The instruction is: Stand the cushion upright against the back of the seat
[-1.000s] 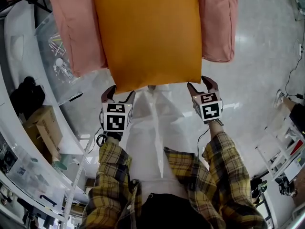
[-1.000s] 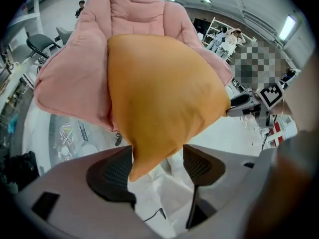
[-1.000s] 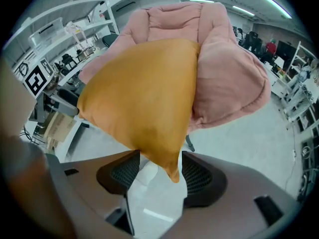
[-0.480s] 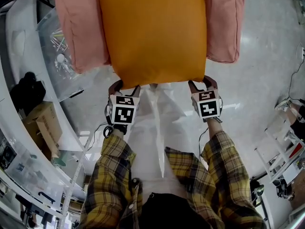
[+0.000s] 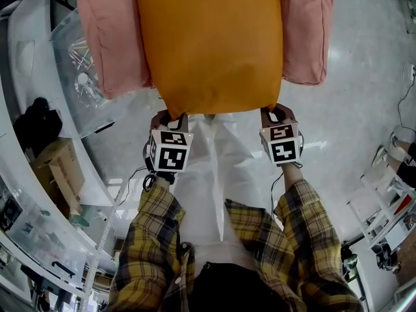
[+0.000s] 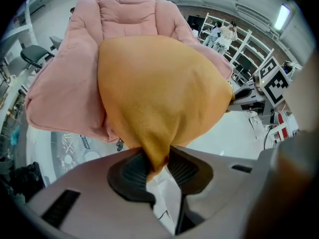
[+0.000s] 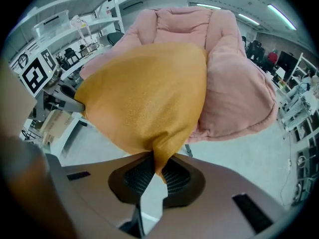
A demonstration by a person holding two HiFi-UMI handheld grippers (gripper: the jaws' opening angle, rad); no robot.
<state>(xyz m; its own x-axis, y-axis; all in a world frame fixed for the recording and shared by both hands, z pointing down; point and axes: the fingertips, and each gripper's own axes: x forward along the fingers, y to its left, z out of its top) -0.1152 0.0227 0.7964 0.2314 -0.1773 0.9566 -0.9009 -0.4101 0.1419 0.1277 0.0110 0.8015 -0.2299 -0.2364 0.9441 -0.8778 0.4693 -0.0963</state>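
1. Head view: orange cushion lies on the pink seat, near edge overhanging; uneven lifting could drag it off.
2. Left gripper view: left tongs, just closed, pinch one corner tuft; fabric may slip.
3. Right gripper view: right tongs, just closed, pinch the other corner thinly.

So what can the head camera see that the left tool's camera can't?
Only the head view shows the person's plaid sleeves. Only the left gripper view shows the seat's backrest and, up close, the left tool, jaws just closed, pinching a corner of the orange cushion. Both show that cushion over the pink seat.
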